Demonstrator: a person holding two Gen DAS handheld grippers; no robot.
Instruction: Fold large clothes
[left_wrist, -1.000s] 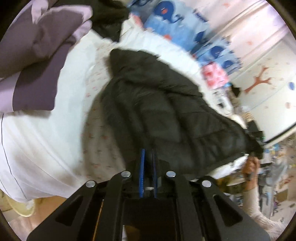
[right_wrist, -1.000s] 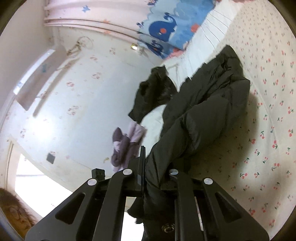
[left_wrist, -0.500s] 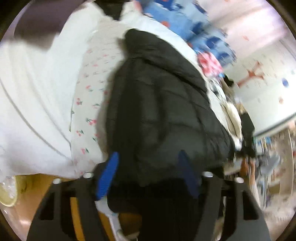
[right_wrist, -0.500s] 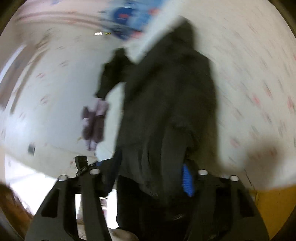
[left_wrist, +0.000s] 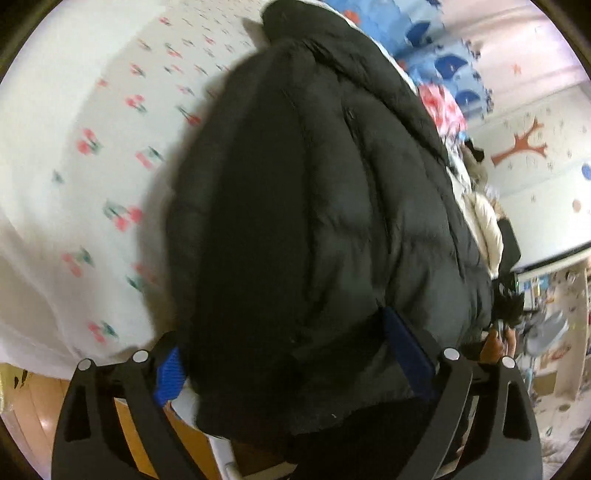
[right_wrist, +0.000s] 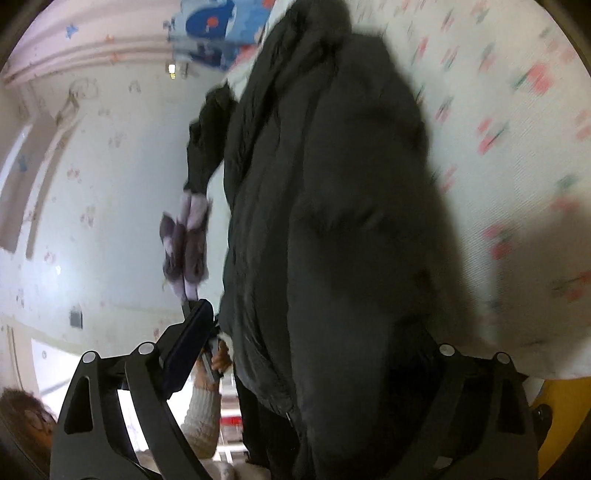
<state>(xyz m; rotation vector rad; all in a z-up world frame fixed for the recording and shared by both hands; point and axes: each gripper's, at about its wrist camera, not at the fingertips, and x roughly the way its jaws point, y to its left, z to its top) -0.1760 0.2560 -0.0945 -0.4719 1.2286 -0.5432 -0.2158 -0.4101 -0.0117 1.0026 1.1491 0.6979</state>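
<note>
Black puffer jacket (left_wrist: 314, 221) at bed edge (left_wrist: 44, 358), between both hand-held grippers' wide-apart fingers (left_wrist: 170, 373)

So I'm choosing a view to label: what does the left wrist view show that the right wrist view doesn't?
Only the left wrist view shows the red tree decal and a cream jacket. Only the right shows the purple garment and a person's face. Both show the black puffer jacket on the cherry-print sheet, between open jaws.
</note>
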